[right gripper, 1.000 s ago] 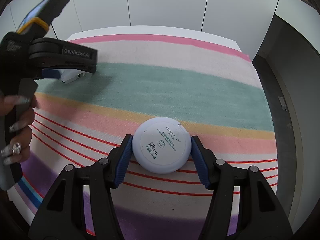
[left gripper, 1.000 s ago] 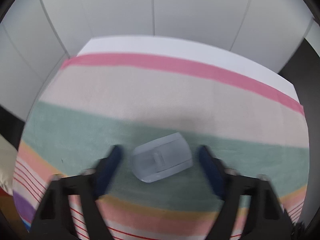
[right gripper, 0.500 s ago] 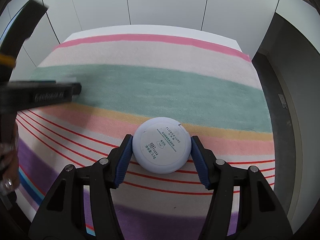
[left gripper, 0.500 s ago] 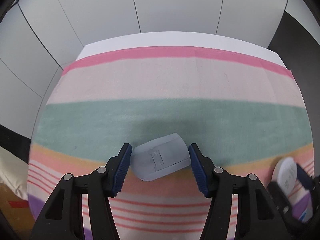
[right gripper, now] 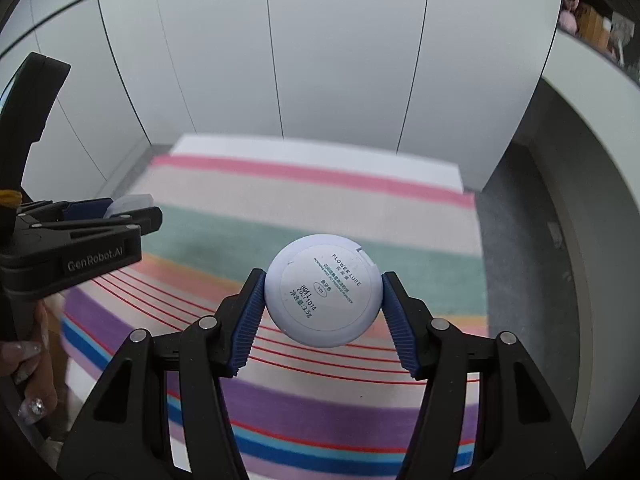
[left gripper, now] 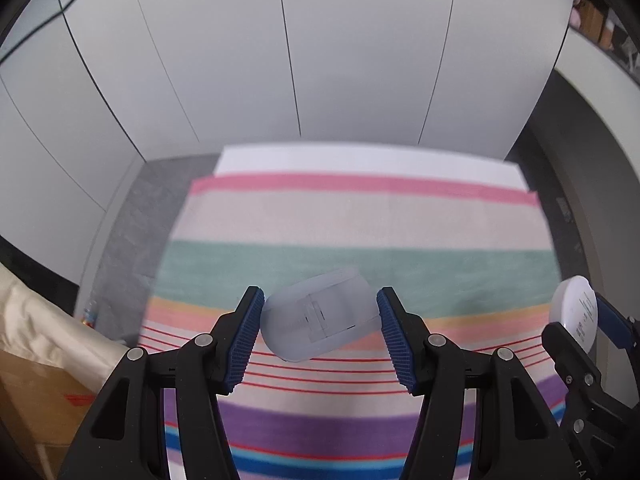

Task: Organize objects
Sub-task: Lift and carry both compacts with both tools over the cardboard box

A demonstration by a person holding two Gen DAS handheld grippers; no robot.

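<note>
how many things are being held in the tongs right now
2. A translucent pale plastic case sits clamped in the left tongs, and a round white compact with printed text in the right tongs. Both hang above the striped cloth.

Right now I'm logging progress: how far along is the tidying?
Both pickups look done: the left claw grips the translucent oval case, the right claw the round white compact, above the striped cloth. Placing both remains; no destination is visible.

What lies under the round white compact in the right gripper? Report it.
Under the round white compact, held in the right gripper, only the striped cloth shows, well below. The patch straight beneath the compact is covered from view.
</note>
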